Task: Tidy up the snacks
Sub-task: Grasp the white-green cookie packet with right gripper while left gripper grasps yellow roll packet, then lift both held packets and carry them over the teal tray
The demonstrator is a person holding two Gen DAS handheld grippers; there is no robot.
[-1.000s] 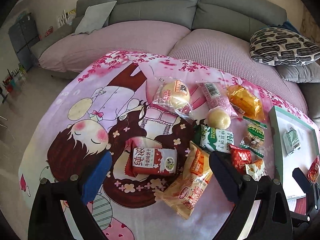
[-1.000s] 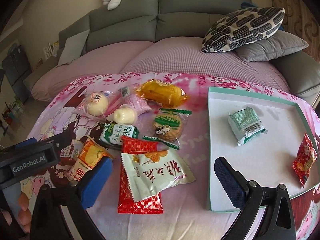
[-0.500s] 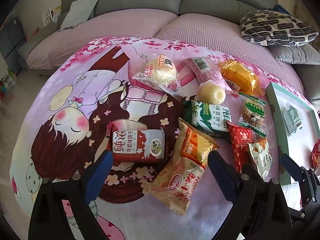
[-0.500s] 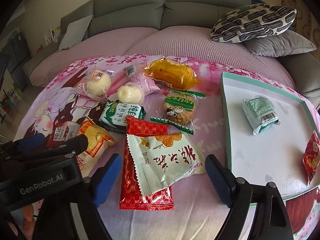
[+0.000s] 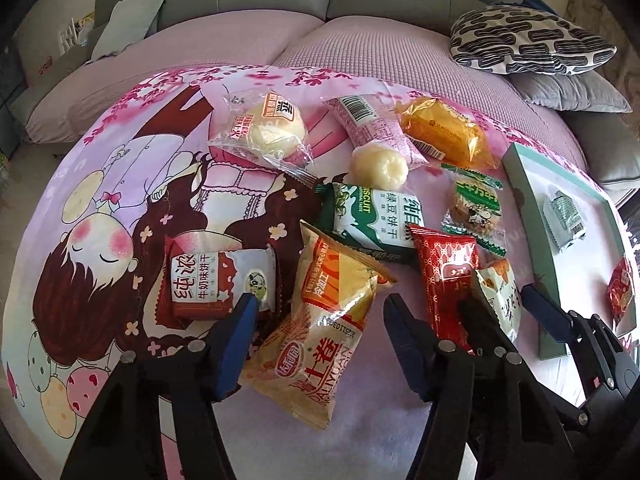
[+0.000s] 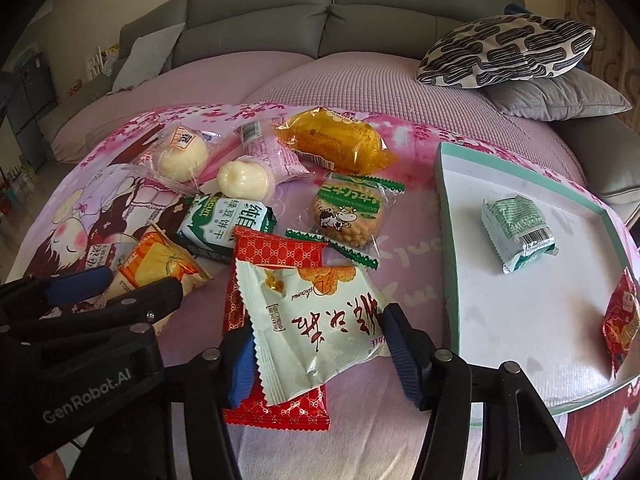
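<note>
Several snack packets lie on a pink cartoon cloth (image 5: 120, 184). My left gripper (image 5: 318, 312) is open, its jaws either side of a yellow packet (image 5: 324, 320). My right gripper (image 6: 316, 332) is open, its jaws either side of a white packet (image 6: 316, 320) that lies on a red packet (image 6: 276, 256). The right gripper also shows in the left wrist view (image 5: 508, 304). A teal-rimmed white tray (image 6: 448, 208) at the right holds a green-white packet (image 6: 518, 228) and a red packet (image 6: 622, 320).
Other snacks lie beyond: a red-white biscuit pack (image 5: 216, 280), a green biscuit pack (image 5: 376, 216), buns (image 5: 272, 132), a pink pack (image 5: 372, 124), an orange cake (image 5: 444, 132), a cookie (image 6: 348, 216). A grey sofa with a patterned cushion (image 6: 504, 48) stands behind.
Both grippers have moved forward and down toward the snacks. The left now straddles the yellow packet, the right straddles the white packet. Both jaw gaps look narrower.
</note>
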